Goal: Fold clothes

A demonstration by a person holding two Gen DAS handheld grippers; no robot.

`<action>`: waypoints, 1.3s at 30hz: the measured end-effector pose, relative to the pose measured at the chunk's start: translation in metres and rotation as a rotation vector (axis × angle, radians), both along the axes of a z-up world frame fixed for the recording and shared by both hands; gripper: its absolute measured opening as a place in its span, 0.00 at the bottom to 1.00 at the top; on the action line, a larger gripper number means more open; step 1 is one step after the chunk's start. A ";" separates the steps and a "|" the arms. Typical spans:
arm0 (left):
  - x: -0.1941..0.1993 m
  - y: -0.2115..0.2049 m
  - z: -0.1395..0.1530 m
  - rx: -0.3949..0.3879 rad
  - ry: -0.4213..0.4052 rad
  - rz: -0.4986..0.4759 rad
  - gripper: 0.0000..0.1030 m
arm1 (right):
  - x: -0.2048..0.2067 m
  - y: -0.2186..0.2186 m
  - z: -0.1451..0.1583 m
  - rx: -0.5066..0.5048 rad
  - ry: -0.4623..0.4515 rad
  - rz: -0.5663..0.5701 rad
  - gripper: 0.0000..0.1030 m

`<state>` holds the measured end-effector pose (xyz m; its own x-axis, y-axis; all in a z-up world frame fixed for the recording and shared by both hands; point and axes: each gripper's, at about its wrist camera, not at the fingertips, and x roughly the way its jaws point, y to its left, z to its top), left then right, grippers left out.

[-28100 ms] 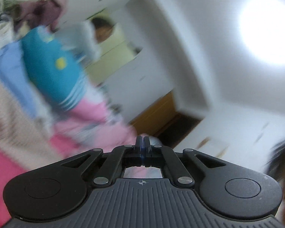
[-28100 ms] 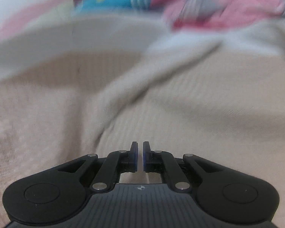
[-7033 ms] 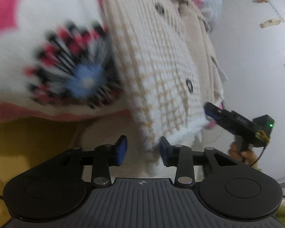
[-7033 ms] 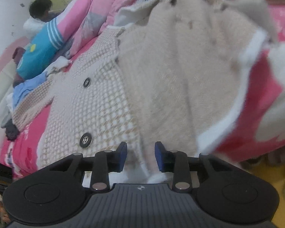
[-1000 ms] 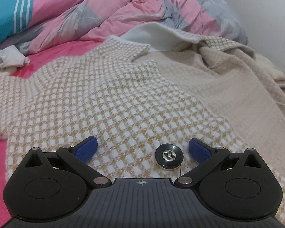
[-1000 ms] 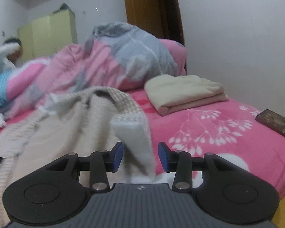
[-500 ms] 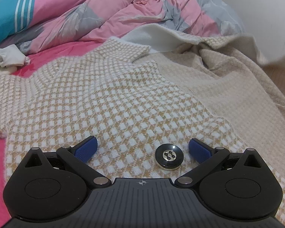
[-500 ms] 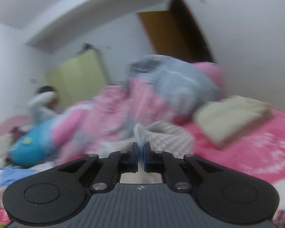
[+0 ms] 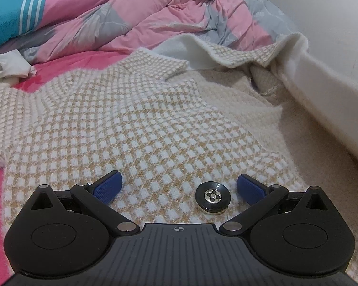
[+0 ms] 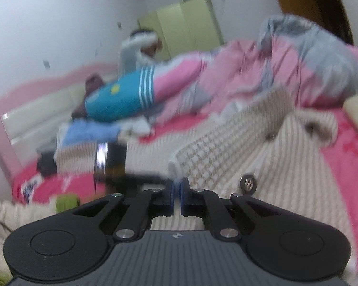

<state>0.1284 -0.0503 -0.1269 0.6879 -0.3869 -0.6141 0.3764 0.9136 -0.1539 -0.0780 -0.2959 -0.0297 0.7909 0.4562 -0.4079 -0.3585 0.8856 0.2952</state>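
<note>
Left gripper (image 9: 179, 186) sits low over the checked cardigan (image 9: 121, 124), blue pads spread wide, nothing between them but knit and one glossy black button (image 9: 213, 198) just inside the right-hand pad. The cardigan lies spread across the pink bed (image 9: 66, 64), a fuzzy tan-and-white weave, its plain beige lining (image 9: 262, 124) showing to the right. A thick white-edged fold (image 9: 322, 83) rises along the right side, walling off that part of the view. Behind it, a rumpled pink and grey quilt (image 9: 179, 16) piles toward the head of the bed, and a crumpled white cloth (image 9: 7, 66) sits by the left edge. Over on the blurred right wrist view, the right gripper (image 10: 178, 188) has its pads pressed together on a raised flap of the cardigan. A teal striped pillow (image 10: 121, 97) and a green wardrobe (image 10: 186, 26) lie beyond.
</note>
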 end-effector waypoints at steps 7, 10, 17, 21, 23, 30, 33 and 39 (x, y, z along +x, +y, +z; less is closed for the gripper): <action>0.001 0.002 0.000 -0.016 0.004 -0.002 1.00 | -0.016 0.030 -0.030 -0.134 0.100 0.044 0.04; 0.001 0.002 0.001 -0.015 0.005 -0.003 1.00 | -0.024 0.046 -0.035 -0.212 0.109 0.100 0.04; 0.000 0.001 0.001 -0.007 0.005 -0.001 1.00 | -0.041 0.066 -0.049 -0.367 0.109 0.188 0.04; 0.000 0.001 0.002 -0.003 0.005 0.001 1.00 | -0.046 0.068 -0.038 -0.381 0.076 0.181 0.04; 0.000 0.000 0.001 -0.001 0.005 0.001 1.00 | -0.049 0.070 -0.035 -0.392 0.062 0.175 0.04; -0.008 0.014 0.016 -0.036 0.030 0.022 1.00 | -0.061 0.058 -0.042 -0.309 0.097 0.136 0.29; -0.032 0.030 0.033 -0.115 0.021 0.009 1.00 | -0.078 0.028 -0.032 -0.207 0.080 0.085 0.35; -0.105 0.018 0.056 -0.135 -0.008 -0.219 1.00 | -0.096 -0.074 -0.036 -0.007 0.138 -0.291 0.35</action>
<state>0.0231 -0.0321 -0.0706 0.5834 -0.6054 -0.5414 0.5645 0.7815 -0.2655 -0.1745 -0.3698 -0.0653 0.8248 0.2154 -0.5227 -0.0467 0.9474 0.3168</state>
